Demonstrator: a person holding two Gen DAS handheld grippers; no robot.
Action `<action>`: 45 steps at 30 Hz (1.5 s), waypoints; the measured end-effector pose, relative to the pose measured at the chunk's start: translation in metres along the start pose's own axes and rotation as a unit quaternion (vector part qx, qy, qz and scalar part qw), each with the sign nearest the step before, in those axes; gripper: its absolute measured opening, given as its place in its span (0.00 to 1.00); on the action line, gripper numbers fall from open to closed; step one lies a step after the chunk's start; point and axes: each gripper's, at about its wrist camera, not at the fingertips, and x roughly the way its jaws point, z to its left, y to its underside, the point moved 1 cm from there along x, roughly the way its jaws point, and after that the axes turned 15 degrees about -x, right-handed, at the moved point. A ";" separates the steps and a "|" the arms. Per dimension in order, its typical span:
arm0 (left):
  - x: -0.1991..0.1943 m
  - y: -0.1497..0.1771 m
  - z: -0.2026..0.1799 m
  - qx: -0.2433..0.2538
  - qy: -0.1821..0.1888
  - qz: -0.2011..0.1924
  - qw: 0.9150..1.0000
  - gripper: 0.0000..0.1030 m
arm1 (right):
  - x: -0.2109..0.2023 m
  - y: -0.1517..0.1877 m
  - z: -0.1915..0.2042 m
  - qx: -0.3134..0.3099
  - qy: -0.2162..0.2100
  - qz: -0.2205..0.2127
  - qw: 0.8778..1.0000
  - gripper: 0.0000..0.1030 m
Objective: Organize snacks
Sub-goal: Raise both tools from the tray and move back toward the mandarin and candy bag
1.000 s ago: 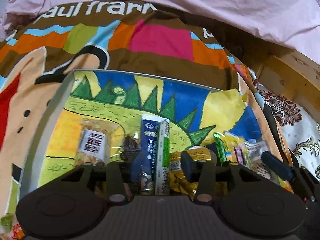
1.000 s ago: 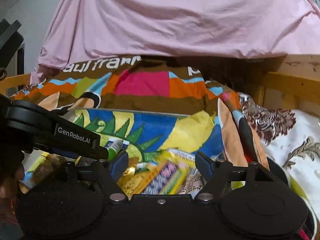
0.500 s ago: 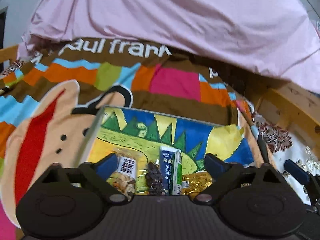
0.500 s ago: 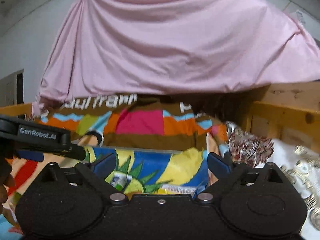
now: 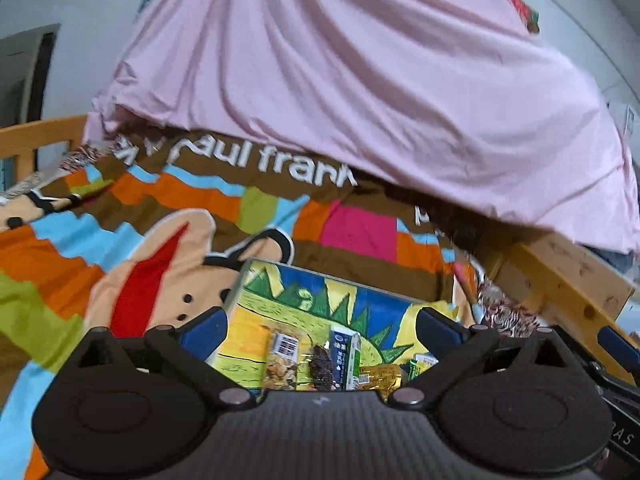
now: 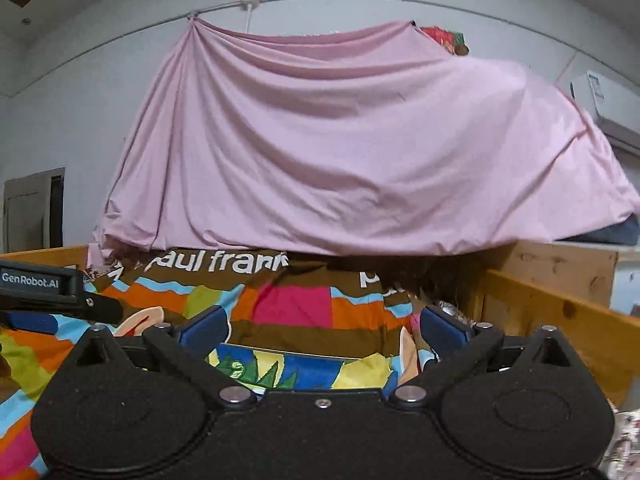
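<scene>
While both sets of jaws have just been opening and stand wide and empty, the snacks lie in a row along the painted board's near edge on the bed, their long axes pointing away, directly below the left gripper, with the right gripper aimed level above them

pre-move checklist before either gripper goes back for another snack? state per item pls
1. Left gripper empty: ok; jaws have just been opening, nothing between them.
2. Right gripper empty: ok; jaws have just been opening, nothing between them.
3. Snacks on the painted board: ok in the left wrist view; the barcode packet, blue and green carton and gold packet lie side by side.
4. Snacks in the right wrist view: cannot tell, its gripper body hides them.
5. More snacks off the board: cannot tell.
6. The two grippers apart: ok.
</scene>
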 end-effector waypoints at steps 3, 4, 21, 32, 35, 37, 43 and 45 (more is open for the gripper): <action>-0.023 0.001 0.007 -0.008 0.001 -0.016 1.000 1.00 | -0.022 -0.008 0.006 -0.001 -0.002 -0.002 1.000 0.99; -0.030 0.002 0.009 -0.009 0.000 -0.018 1.000 1.00 | -0.029 -0.011 0.009 -0.001 -0.004 -0.004 1.000 0.99; -0.129 0.031 0.051 0.050 -0.008 -0.082 0.995 1.00 | -0.125 -0.002 0.048 -0.001 0.010 0.015 1.000 0.99; -0.150 0.050 0.086 0.081 -0.018 -0.068 0.994 1.00 | -0.144 0.022 0.081 0.002 -0.009 0.068 0.998 0.99; -0.151 0.055 0.097 0.092 -0.025 -0.067 0.993 1.00 | -0.147 0.030 0.091 -0.002 -0.011 0.082 0.997 0.99; -0.151 0.058 0.105 0.099 -0.027 -0.064 0.993 1.00 | -0.147 0.036 0.097 -0.005 -0.011 0.092 0.996 0.99; -0.143 0.070 0.119 0.126 -0.027 -0.031 0.991 1.00 | -0.139 0.049 0.113 -0.012 -0.025 0.125 0.992 0.99; -0.138 0.076 0.123 0.138 -0.028 -0.017 0.990 1.00 | -0.134 0.053 0.120 -0.024 -0.032 0.135 0.990 0.99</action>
